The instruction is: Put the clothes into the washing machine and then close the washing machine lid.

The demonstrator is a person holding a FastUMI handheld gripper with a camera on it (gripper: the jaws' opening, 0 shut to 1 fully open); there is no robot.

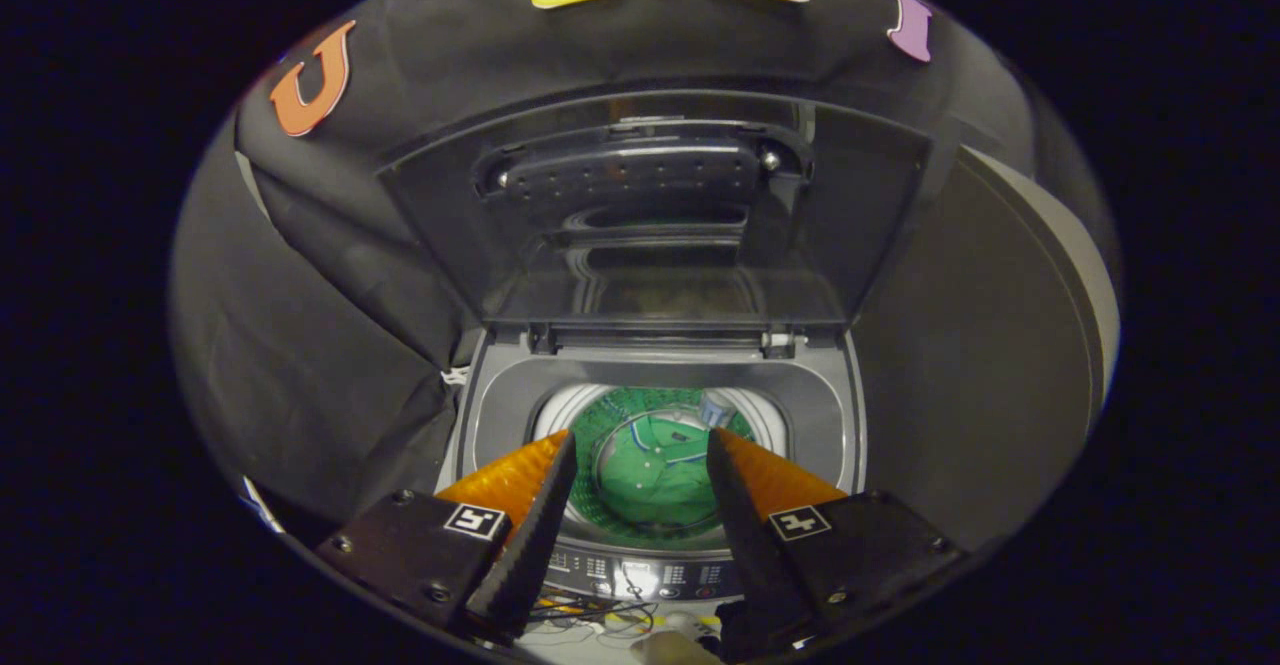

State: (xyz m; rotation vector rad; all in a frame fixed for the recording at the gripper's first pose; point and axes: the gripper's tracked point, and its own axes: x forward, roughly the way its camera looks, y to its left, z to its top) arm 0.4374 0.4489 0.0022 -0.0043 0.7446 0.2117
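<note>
A top-loading washing machine point(500, 400) stands ahead of me with its dark see-through lid point(660, 215) raised upright behind the tub. A green garment with a collar point(655, 470) lies down inside the drum. My gripper point(640, 440) hovers above the tub's near rim, open, with nothing between its fingers. The garment shows through the gap between the two fingers, well below them.
The control panel point(645, 575) runs along the machine's near edge, just under the fingers. Black cloth walls close in at the left and behind. A grey curved panel point(1060, 275) stands at the right.
</note>
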